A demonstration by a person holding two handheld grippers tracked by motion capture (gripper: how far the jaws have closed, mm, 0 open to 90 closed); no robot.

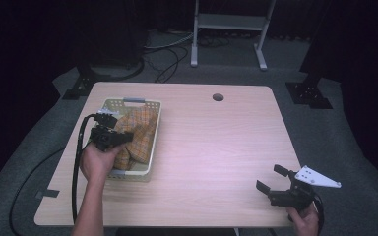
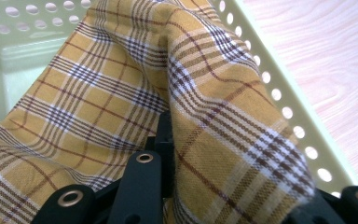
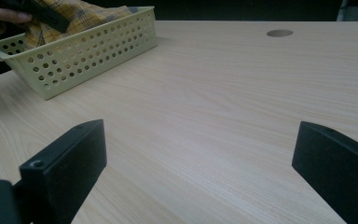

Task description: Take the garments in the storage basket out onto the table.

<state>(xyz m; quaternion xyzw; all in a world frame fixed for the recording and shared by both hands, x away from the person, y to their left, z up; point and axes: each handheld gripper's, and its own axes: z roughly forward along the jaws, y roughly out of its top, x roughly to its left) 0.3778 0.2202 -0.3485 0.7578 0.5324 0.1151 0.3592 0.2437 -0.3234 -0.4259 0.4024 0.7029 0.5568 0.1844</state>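
left gripper pinched on the checked cloth inside the basket

the yellow-and-brown checked cotton cloth lies bunched in the pale green perforated plastic basket, which sits on the left part of the light wood-grain tabletop. the left gripper reaches into the basket from its near-left side, and in the left gripper view a raised fold of the cloth runs up between the black jaws, which stand drawn close with the fabric caught between them: a narrow pinch on the cloth. the fold's long line rises away from the gripper toward the basket's far wall, with the perforated side wall just beside it on the tabletop side.

the right gripper is held at the near-right corner of the tabletop, well apart from the basket, its jaws spread wide and holding nothing; in the right gripper view the basket shows far off toward the upper left, across bare wood.

so the relation that matters is plain: the cloth is directly in the left gripper's grasp, low in the basket, and walled on all sides. my reading is that any move to take it out must go upward first, clear of the rim, before going sideways toward the open tabletop. the left hand is much the nearer; the right would have to cross the whole tabletop to help. the risk i judge is the cloth dragging the light basket along as it lifts.
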